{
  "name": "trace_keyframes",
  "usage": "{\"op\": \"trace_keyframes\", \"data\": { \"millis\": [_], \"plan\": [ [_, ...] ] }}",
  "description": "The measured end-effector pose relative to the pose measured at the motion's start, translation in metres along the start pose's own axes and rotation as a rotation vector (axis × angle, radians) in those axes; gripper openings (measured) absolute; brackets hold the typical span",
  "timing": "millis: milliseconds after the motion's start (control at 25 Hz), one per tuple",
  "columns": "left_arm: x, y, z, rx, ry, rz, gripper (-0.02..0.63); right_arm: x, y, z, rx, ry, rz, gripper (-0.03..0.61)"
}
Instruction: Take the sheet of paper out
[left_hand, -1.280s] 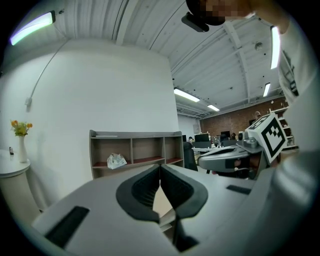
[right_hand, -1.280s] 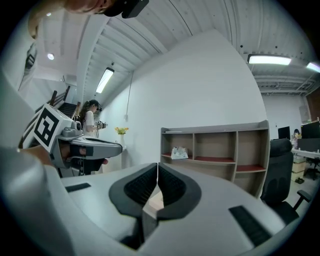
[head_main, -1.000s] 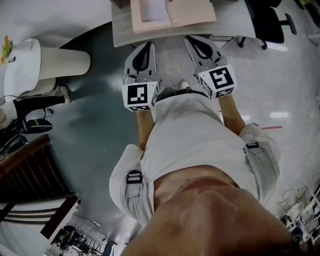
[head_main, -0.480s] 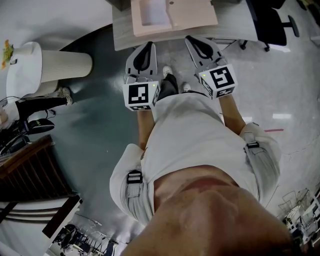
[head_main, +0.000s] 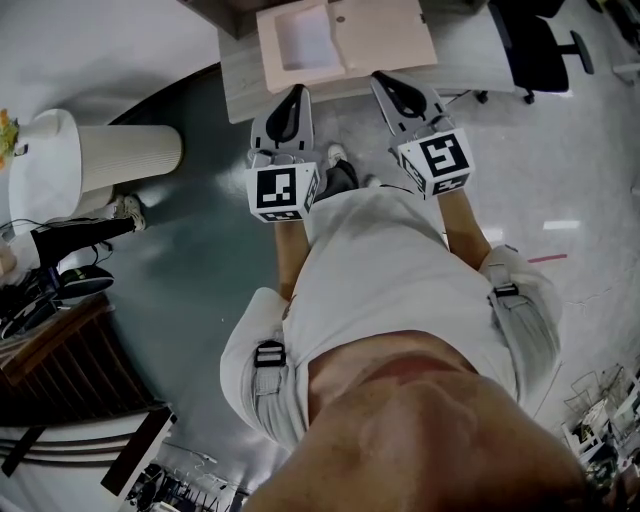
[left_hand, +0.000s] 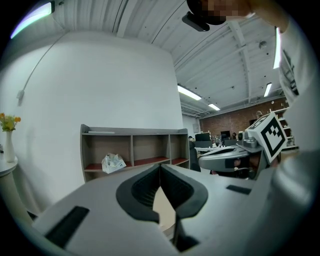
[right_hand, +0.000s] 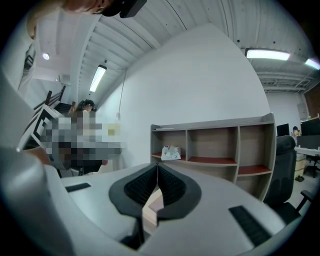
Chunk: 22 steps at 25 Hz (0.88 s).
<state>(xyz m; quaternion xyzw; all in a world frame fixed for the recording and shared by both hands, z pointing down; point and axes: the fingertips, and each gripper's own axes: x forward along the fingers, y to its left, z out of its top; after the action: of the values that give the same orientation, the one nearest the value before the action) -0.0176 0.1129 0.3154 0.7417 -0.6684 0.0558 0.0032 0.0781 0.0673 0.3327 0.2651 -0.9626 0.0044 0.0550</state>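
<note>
Pale pink-beige, a flat box (head_main: 385, 40) lies on the grey tabletop (head_main: 238, 75) at the top of the head view. Its left part is an open recess, and in it lies what looks like the white sheet of paper (head_main: 305, 42), flat and untouched. The left gripper (head_main: 297, 92) and the right gripper (head_main: 386, 80) are held side by side in front of the person's white shirt (head_main: 390, 280), pointing toward the box. Their tips are at the near edge of the tabletop, just short of the box, the left one in line with the recess. In the left gripper view the dark jaws meet at their tips with nothing held between them; only a strip of the pale box shows through the gap lower down. The right gripper view shows the same, the jaws closed tip to tip on nothing. Beyond them stands an open shelf unit (left_hand: 132, 150) against a white wall, with a crumpled white bag (left_hand: 113, 163) in its left compartment. A black office chair (head_main: 540, 45) stands on the shiny floor (head_main: 180, 260) to the right of the tabletop.
</note>
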Motion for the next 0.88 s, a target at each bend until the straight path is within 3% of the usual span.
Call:
{"op": "trace_keyframes", "data": {
  "millis": [880],
  "plan": [
    [0.075,0.112,-0.007,-0.056,-0.022,-0.113,0.023,0.12,-0.008,0.011,-0.023,0.066,-0.104,0.021]
  ]
}}
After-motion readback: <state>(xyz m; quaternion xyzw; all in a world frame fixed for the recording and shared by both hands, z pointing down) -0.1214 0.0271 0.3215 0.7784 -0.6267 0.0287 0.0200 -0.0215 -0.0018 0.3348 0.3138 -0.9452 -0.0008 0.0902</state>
